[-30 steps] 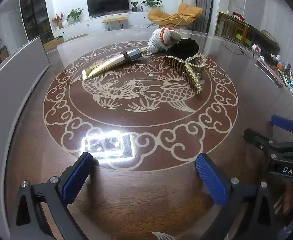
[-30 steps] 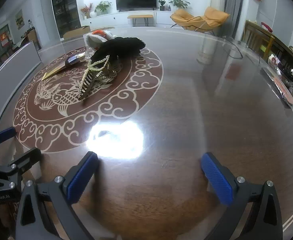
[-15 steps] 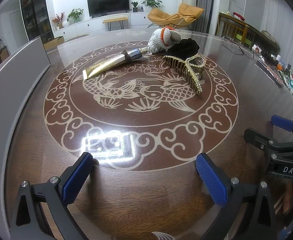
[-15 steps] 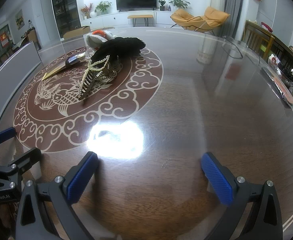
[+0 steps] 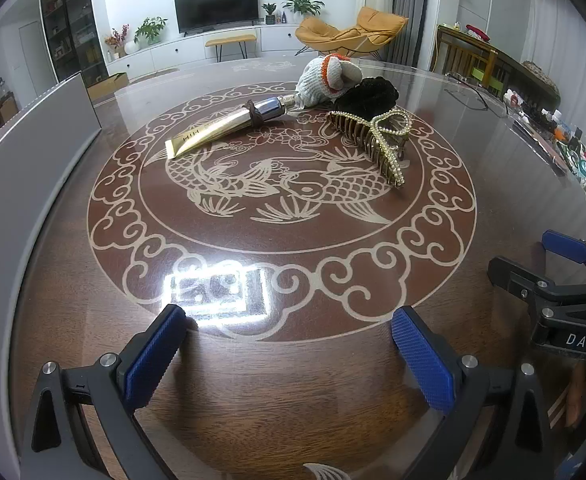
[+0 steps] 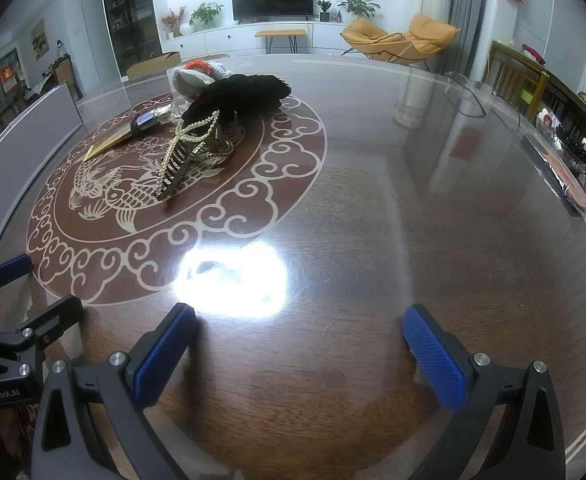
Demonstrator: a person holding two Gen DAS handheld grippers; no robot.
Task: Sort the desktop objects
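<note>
1. the left gripper (image 5: 289,348) has its blue pads spread wide over bare table (image 5: 293,400), pinching nothing; the right gripper (image 6: 301,344) is spread the same way and also holds nothing. both sit at the near edge, well apart from the objects.
2. the things to sort lie clustered on the far side of the fish medallion: a gold tube (image 5: 217,130), a pearl hair claw (image 5: 377,140), a black scrunchie (image 5: 371,94) and a knitted glove (image 5: 327,78).
3. the tube looks light, smooth and likely slippery; its body should dent under pressure. the dark band near the silver cap seems the surest place to take hold.
4. the claw appears rigid but delicate, with thin teeth and a beaded bow. i would close across the spine near the hinge, not on the teeth or the pearls.
5. the scrunchie and the glove look soft and light; they touch each other, so a pinch at an outer fold of 1 should avoid dragging the other.
6. the glossy table top probably lets hard items slide if nudged.
</note>
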